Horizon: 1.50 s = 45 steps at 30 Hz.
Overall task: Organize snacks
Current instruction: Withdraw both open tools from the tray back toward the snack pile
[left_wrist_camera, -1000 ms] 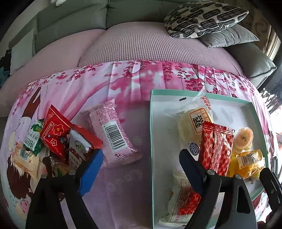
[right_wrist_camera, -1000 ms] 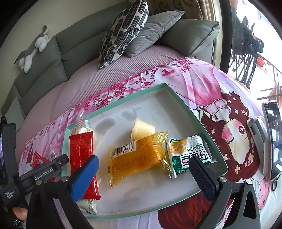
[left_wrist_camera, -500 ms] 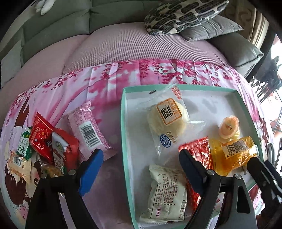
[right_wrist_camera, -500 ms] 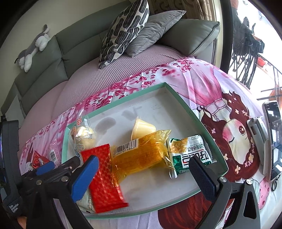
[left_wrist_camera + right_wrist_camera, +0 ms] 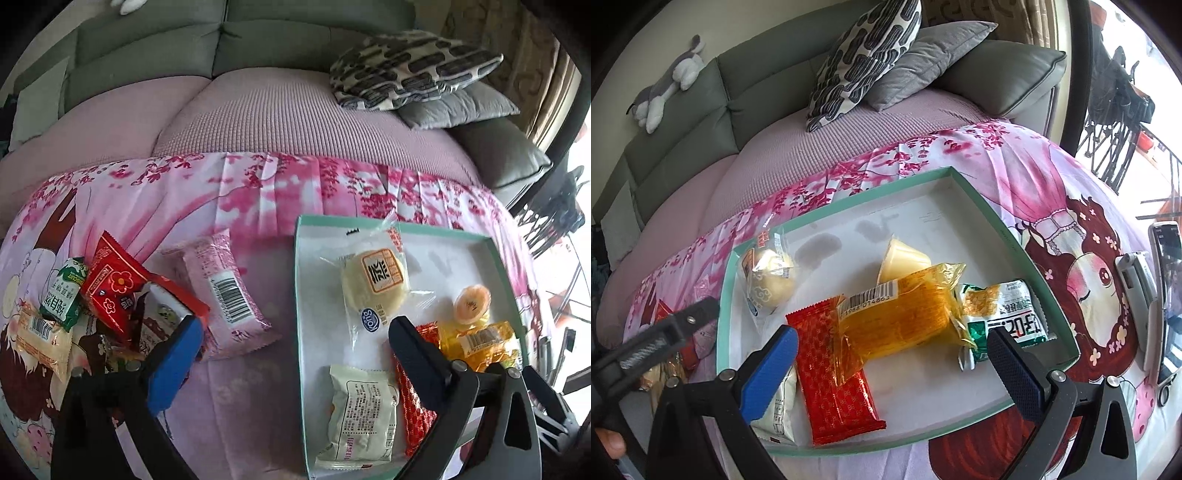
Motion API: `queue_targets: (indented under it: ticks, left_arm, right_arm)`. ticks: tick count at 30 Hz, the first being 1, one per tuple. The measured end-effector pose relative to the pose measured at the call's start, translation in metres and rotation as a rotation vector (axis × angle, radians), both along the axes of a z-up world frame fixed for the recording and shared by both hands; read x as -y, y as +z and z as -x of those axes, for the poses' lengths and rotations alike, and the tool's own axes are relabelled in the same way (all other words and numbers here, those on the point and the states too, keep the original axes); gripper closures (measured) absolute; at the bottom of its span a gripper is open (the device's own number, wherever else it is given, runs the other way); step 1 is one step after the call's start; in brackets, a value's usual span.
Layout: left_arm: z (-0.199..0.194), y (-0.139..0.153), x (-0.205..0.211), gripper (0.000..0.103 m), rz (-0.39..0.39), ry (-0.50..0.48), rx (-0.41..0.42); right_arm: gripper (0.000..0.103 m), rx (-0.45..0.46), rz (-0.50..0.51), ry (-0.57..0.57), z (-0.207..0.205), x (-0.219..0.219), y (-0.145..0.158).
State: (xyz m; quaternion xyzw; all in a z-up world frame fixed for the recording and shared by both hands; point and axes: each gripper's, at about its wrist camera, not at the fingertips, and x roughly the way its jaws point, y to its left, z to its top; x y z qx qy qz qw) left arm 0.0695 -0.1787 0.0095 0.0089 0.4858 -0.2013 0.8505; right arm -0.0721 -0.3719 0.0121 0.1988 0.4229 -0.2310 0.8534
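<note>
In the left wrist view, a pile (image 5: 92,306) of snacks still lay on the pink cloth (image 5: 258,192) at the left of the frame: a green pack, a red pack, a pale pack and some others I could not tell apart. Just right of the pile lay a pink pack (image 5: 227,291), also outside the tray (image 5: 301,332).

The left gripper (image 5: 291,341) hung over the tray's left edge. Its fingers had just been opening, stood wide apart and held nothing.

Inside the tray, at the right of the frame, were a bun (image 5: 375,284), a white pack (image 5: 364,410), a red bar (image 5: 415,406), a jelly cup (image 5: 472,301) and a yellow pack (image 5: 480,343). The right wrist view added a green-white pack (image 5: 1001,314) at the tray's right end.

The right gripper (image 5: 890,360) hung above the tray's near side, fingers wide open and empty.

I judged the task about half done: six snacks were in the tray, and the pink pack and the pile remained to be moved.
</note>
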Motion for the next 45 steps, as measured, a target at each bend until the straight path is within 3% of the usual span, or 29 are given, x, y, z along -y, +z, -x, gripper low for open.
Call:
queue_targets:
  ticks: [17, 24, 45]
  left_arm:
    - [0.009, 0.008, -0.066, 0.002, 0.058, 0.078, 0.013]
    - [0.007, 0.013, -0.101, 0.002, 0.091, 0.15, 0.016]
    - [0.001, 0.002, -0.175, 0.003, -0.019, 0.272, 0.024]
  right_arm:
    - [0.0, -0.066, -0.02, 0.057, -0.014, -0.032, -0.009]
    - [0.0, -0.027, -0.014, 0.113, -0.022, -0.057, -0.001]
    - [0.0, -0.035, 0.006, 0.337, -0.057, -0.163, -0.006]
